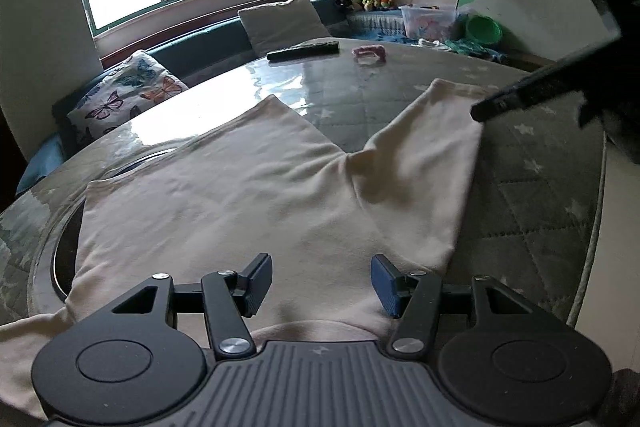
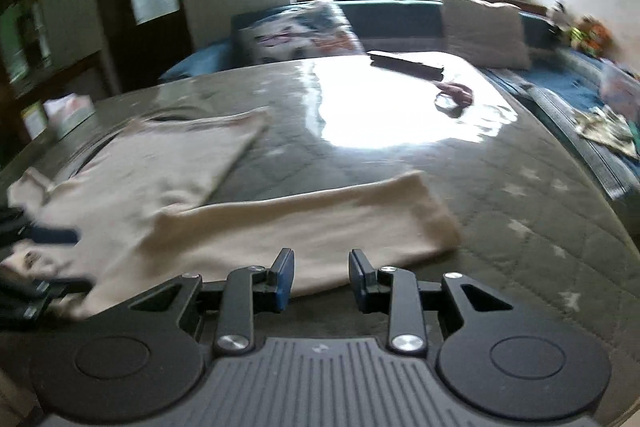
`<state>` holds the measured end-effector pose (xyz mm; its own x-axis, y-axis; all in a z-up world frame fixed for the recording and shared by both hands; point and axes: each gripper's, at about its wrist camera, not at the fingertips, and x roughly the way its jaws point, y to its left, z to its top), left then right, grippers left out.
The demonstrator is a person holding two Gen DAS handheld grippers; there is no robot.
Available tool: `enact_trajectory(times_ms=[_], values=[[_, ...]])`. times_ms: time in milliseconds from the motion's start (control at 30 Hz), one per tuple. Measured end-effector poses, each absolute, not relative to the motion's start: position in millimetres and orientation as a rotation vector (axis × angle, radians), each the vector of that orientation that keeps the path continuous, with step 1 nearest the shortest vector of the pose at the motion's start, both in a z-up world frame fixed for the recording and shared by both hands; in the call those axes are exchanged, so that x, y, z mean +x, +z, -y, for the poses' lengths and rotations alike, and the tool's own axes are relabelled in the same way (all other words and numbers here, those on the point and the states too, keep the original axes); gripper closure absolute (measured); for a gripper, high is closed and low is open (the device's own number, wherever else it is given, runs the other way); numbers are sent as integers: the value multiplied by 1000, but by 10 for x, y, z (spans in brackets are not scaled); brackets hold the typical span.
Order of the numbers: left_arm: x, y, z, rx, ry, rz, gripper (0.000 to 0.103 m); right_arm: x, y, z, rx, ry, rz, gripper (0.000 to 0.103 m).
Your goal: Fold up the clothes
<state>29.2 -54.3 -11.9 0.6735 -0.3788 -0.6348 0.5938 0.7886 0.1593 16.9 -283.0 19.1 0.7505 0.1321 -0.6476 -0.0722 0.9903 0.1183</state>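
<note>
Nearest the left wrist camera: left gripper, black linkage body, blue-padded fingers spread wide apart, nothing between them. It hangs low and roughly level over the near end of the cream-white cotton garment, fingers aimed along the cloth toward the far side of the table.

Garment lies spread flat directly beneath and ahead of the left gripper. Two tube-shaped sections fork away from it: one runs ahead-left, the other ahead-right, ending in a hemmed cuff. Whether these are sleeves or legs cannot be told.

Right gripper: same build, jaws parted with a moderate gap, holding nothing. It sits low just off the near edge of one tube section of the garment, which lies crosswise immediately ahead of the fingers. From the left wrist view this gripper enters from the right, tilted down, its tip at the far outer corner of the right-hand section; contact cannot be confirmed.

Right wrist view is motion-blurred.

Surface: round table with a grey quilted star-print cover under clear glossy sheeting. Far beyond both grippers lie a black remote control and a small pink fabric item, well apart from the garment.

No legible writing or brand marks.
</note>
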Motion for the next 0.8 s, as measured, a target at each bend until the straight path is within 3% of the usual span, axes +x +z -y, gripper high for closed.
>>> enact_trajectory(times_ms=[567,600,633,667,800], values=[[336,15,546,334,-555,-619,46,396,-47,3367,171,-107,-692,73],[351,34,554,328,-556,-619,46,400,-51,3363,178,-109,-689,76],[366,53,561,322,-557,-619,46,402,-56,3366,186,-111,-686,86],[381,72,569,316,-558,-619,52,396,-57,3368,190,-114,-685,93],[470,100,645,301,-567,-631,69,313,13,3405,214,-127,-649,98]])
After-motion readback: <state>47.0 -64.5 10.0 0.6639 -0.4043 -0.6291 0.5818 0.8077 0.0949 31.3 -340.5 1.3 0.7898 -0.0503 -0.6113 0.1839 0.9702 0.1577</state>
